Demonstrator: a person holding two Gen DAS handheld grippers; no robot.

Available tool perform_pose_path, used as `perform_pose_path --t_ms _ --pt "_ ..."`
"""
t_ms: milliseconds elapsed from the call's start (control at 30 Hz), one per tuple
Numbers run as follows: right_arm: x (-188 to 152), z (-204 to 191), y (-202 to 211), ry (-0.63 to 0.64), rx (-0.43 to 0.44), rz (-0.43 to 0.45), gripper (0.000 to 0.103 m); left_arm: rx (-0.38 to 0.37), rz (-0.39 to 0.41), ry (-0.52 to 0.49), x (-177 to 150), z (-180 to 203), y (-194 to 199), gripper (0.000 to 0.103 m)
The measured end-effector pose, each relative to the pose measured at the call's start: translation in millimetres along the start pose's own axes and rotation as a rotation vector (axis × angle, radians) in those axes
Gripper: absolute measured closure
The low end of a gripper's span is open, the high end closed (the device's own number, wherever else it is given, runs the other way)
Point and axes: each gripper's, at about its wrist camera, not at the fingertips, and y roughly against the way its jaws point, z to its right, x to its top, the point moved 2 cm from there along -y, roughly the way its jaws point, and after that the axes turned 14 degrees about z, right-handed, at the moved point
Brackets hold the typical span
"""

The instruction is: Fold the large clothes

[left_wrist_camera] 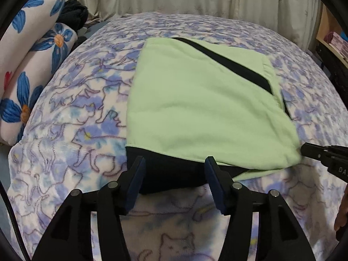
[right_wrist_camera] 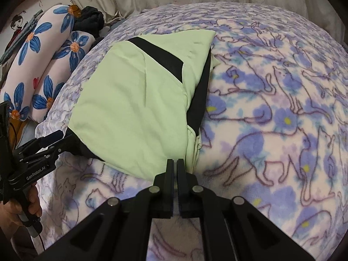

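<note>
The soft, light green garment (left_wrist_camera: 195,100) lies folded on the bed (left_wrist_camera: 71,117); best pinched at its corners, left claw (left_wrist_camera: 175,169) spread empty, right claw (right_wrist_camera: 175,163) pressed together on nothing.

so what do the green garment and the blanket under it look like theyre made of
Green garment: looks like soft matte knit or fleece, no sheen, with a black panel; the exact fabric is unclear. Blanket: plush fleece by its fuzzy, blurred-edged cat print.
</note>
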Motion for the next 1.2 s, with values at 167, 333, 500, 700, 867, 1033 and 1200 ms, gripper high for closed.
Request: perform_pose_path --t_ms 167,333,500,700,867,1033,1200 --pt "0.4 -4.2 33.8 0.001 -0.019 -0.005 0.101 -0.041 0.001 0.011 13.4 12.2 23.1 0.043" --pt "1.8 -12.5 78.1 -0.001 0.008 -0.017 0.101 -0.080 0.028 0.067 32.4 31.6 73.4 0.032" --pt "-1.8 -19.8 127.0 0.030 0.072 -0.051 0.101 -0.084 0.045 0.103 44.2 58.5 126.9 0.024" --pt "-12.5 -8.2 191.8 0.034 0.095 -0.077 0.101 -0.081 0.020 0.139 36.4 96.9 179.4 0.021" --pt "-28.8 17.1 231.2 -0.040 0.064 -0.101 0.086 -0.065 -0.020 0.141 18.1 134.6 226.0 0.021" --pt "-53.5 39.3 267.0 -0.100 -0.025 -0.105 0.067 -0.031 -0.081 0.167 -5.5 159.1 264.4 0.021" --pt "-72.5 49.8 304.6 -0.170 -0.074 -0.137 0.066 0.010 -0.158 0.168 -26.3 179.2 295.7 0.021"
